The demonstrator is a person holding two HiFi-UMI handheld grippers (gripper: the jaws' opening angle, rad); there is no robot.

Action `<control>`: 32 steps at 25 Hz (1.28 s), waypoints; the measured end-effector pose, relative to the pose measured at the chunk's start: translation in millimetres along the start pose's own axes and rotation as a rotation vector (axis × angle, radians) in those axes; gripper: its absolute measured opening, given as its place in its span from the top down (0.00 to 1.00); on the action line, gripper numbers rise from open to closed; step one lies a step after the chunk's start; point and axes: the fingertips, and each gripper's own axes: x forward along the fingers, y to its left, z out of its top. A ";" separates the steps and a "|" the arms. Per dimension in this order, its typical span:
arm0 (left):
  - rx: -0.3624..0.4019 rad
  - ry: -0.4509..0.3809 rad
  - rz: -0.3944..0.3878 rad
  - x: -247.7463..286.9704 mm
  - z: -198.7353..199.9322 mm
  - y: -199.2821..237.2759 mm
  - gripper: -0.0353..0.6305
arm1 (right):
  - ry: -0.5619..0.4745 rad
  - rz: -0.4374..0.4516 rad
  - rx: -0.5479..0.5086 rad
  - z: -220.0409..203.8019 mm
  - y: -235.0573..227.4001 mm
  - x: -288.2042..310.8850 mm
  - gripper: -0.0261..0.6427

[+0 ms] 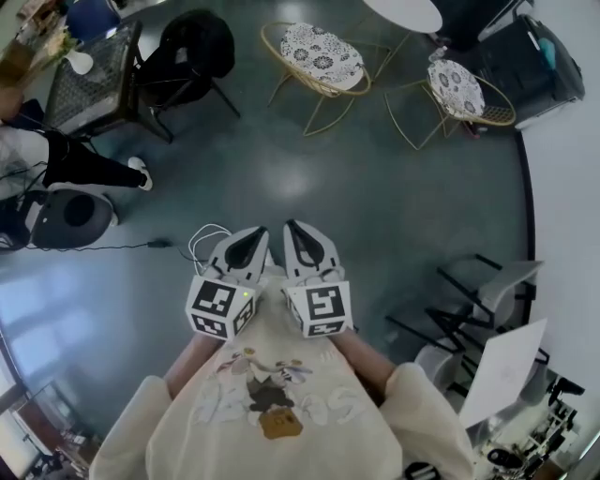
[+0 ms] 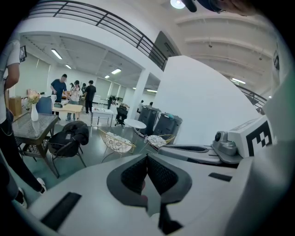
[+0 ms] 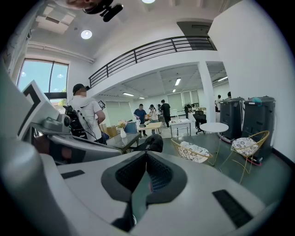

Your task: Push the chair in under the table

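Left gripper [image 1: 253,236] and right gripper [image 1: 298,234] sit side by side, both clenched empty. Chair [image 1: 192,52] stands beside table [image 1: 94,80], well apart.

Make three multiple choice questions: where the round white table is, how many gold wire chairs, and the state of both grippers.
1. The round white table in the head view: A) top edge B) bottom left C) dead centre.
2. Gold wire chairs: A) one B) two C) four.
3. Left gripper and right gripper: A) wide open B) both shut, empty C) holding a chair.
1 A: the top edge cuts it. 2 B: both stand beside that table. 3 B: jaws meet, nothing between.
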 end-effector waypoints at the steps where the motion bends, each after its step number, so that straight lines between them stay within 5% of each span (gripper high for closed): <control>1: -0.005 -0.002 -0.001 -3.3 -1.3 5.7 0.93 | 0.005 0.000 0.000 -1.9 4.9 3.0 0.95; 16: -0.052 -0.002 0.005 34.2 27.8 86.6 0.93 | 0.029 -0.028 0.009 13.0 -13.4 89.1 0.95; 32: 0.023 0.092 0.043 274.2 182.7 155.3 0.93 | 0.021 -0.028 0.120 128.0 -233.9 271.5 0.95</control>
